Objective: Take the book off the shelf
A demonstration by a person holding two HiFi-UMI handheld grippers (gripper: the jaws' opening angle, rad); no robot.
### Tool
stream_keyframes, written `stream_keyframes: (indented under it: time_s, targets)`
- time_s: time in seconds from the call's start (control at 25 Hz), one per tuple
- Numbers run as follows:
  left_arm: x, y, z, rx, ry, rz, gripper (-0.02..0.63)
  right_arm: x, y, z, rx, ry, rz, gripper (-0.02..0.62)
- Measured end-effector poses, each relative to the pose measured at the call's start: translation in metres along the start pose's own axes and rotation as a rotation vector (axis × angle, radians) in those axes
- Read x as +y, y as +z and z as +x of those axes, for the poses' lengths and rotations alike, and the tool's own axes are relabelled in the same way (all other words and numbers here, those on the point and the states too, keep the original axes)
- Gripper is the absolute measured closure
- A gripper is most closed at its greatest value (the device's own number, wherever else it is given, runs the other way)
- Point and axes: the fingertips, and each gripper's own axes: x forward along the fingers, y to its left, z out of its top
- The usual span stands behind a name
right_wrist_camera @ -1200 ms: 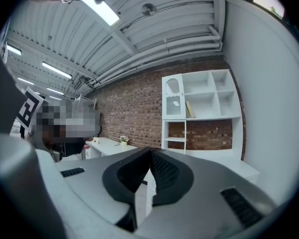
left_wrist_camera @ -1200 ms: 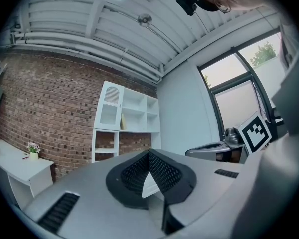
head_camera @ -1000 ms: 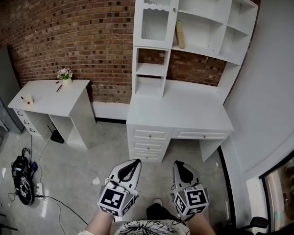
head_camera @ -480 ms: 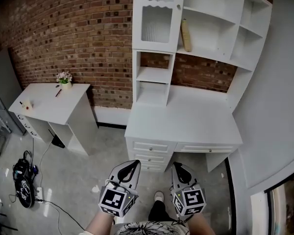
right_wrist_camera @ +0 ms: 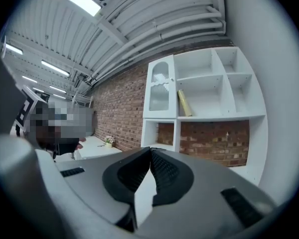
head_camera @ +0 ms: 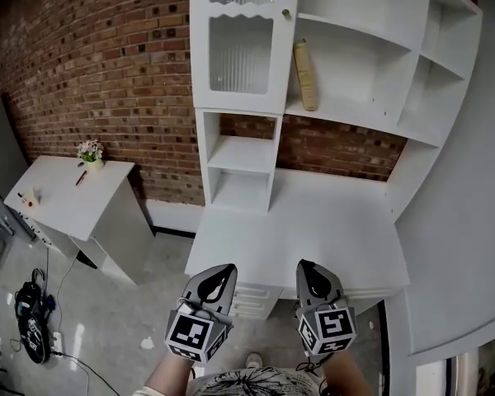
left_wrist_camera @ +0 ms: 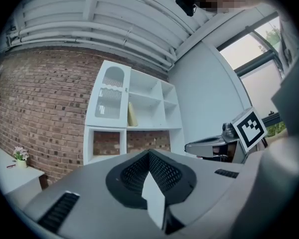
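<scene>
Up on the shelf [head_camera: 346,114] beside the glass-door cabinet [head_camera: 241,52], the book [head_camera: 305,74] stands on end, long axis near vertical, top tipped toward the cabinet. Below, a white desk top [head_camera: 313,221] meets a brick wall [head_camera: 107,73]; left gripper [head_camera: 221,272] and right gripper [head_camera: 305,267] hang over its near edge, jaws pressed together, empty.

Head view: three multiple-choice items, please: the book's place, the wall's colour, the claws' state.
1. Where does the slim tan book stand?
A. on the floor
B. on the white shelf unit's upper shelf, beside the ribbed glass door
C. held in a claw
2. The brick wall is
A. red-brown
B. white
C. grey
3. Left claw and right claw are
A. both shut, empty
B. both open
C. shut on the book
Key: B, it leans right of the glass door; A, bricks look red-brown; A, jaws meet in both gripper views.
</scene>
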Motion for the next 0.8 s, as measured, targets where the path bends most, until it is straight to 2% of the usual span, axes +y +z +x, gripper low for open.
stream_keyframes:
  time_s: [0.12,0.2,0.52,0.8]
  targets:
    - [0.01,0.004,0.037,-0.043,0.012,0.023,0.595,-0.03,0.014,0.027,-0.036,0.001,-0.052,0.588]
    - [0.016,0.001,0.053,-0.034,0.02,0.006,0.595,-0.043,0.012,0.041,-0.032,-0.005,-0.062,0.588]
    - [0.05,-0.004,0.117,-0.014,0.037,-0.02,0.595,-0.079,0.005,0.101,-0.004,-0.004,-0.048,0.588]
    - [0.082,-0.006,0.179,-0.01,0.001,-0.01,0.595,-0.115,0.015,0.163,-0.019,-0.056,-0.038,0.588]
